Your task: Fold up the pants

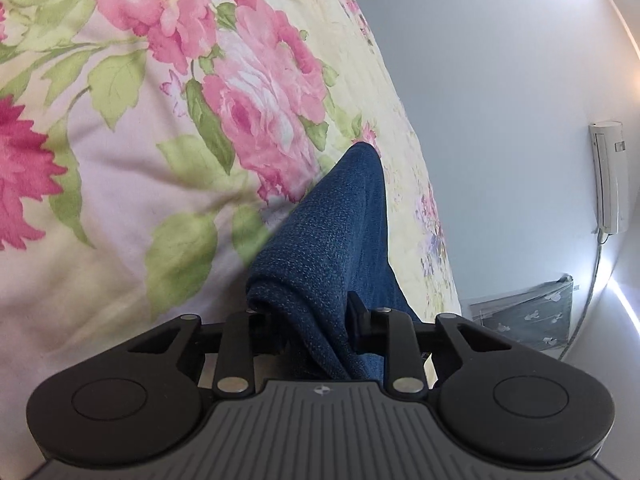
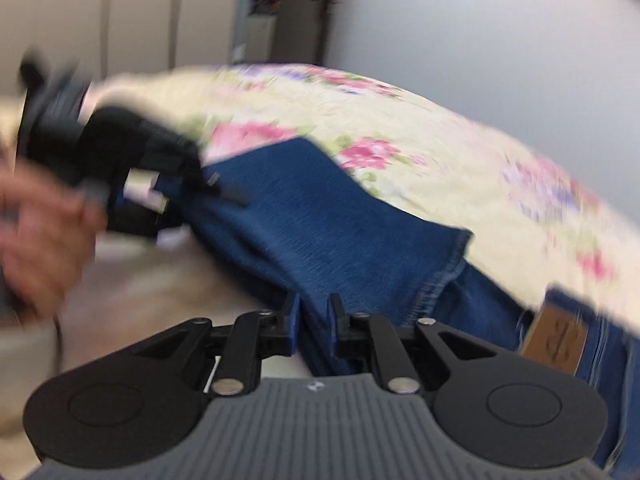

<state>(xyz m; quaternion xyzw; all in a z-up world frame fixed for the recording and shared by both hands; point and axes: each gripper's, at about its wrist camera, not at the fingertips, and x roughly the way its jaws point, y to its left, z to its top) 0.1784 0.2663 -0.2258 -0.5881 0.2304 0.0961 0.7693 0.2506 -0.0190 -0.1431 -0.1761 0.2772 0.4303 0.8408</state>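
Blue denim pants [image 2: 320, 220] lie on a floral bedspread [image 2: 400, 128], partly lifted. A brown leather waist patch [image 2: 556, 338] shows at the right. My right gripper [image 2: 314, 320] is shut on a fold of the denim. My left gripper [image 1: 316, 316] is shut on a bunched fold of the pants [image 1: 332, 232], which rises away from it to a point. The left gripper also shows in the right wrist view [image 2: 192, 184], blurred, clamped on the pants' far edge, with the person's hand [image 2: 40, 232] behind it.
The bedspread [image 1: 180, 120] fills the left wrist view. A grey wall [image 1: 480, 120] stands beyond the bed, with a white wall unit [image 1: 610, 176] and a dark patterned bag [image 1: 528, 316] below it. Pale wardrobe doors [image 2: 120, 12] stand behind the bed.
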